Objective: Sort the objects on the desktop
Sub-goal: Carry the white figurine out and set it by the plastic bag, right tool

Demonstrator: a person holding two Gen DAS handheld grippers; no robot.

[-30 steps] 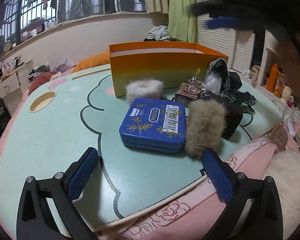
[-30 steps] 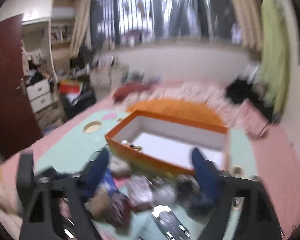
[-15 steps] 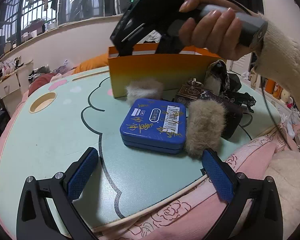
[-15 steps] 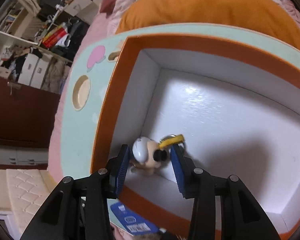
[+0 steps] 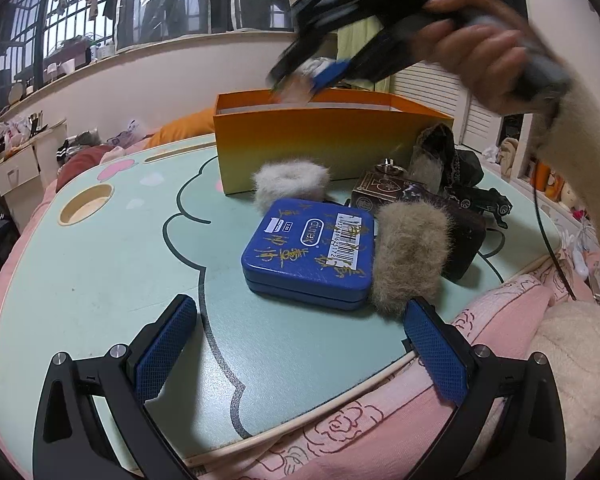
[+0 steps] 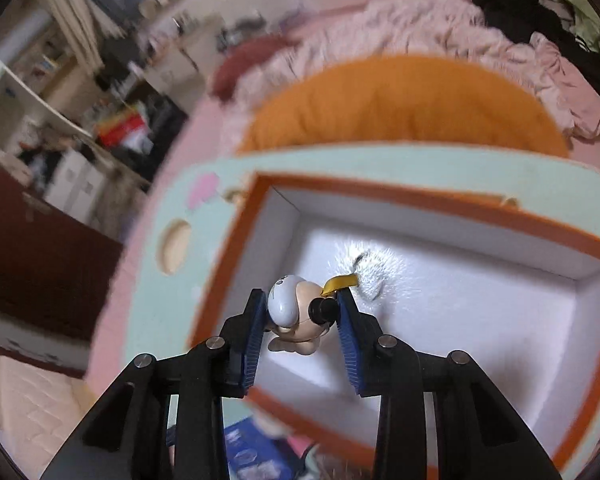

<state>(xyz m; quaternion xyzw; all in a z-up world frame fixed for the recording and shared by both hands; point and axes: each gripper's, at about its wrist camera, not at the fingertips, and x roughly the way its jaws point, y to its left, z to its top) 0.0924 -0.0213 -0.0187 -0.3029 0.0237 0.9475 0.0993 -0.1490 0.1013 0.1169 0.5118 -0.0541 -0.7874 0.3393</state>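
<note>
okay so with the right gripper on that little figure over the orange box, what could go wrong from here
The right gripper, jaws closing, holds the small white-capped cartoon figure keychain by its rounded head only; it could twist or slip out.

The figure sits close to the near-left wall of the orange cardboard box, so a drop might catch the rim and land outside on the pale green table.

Its yellow strap pokes past the pad and could snag on release.

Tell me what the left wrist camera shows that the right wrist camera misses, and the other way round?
Only the left wrist view shows the two fur scrunchies, grey and beige, the toy car, and the open left hand-held gripper.

Only the right wrist view shows the orange box's white inside, and the right hand-held gripper closing around a small figurine.

Both show the orange box, blue tin and table.
</note>
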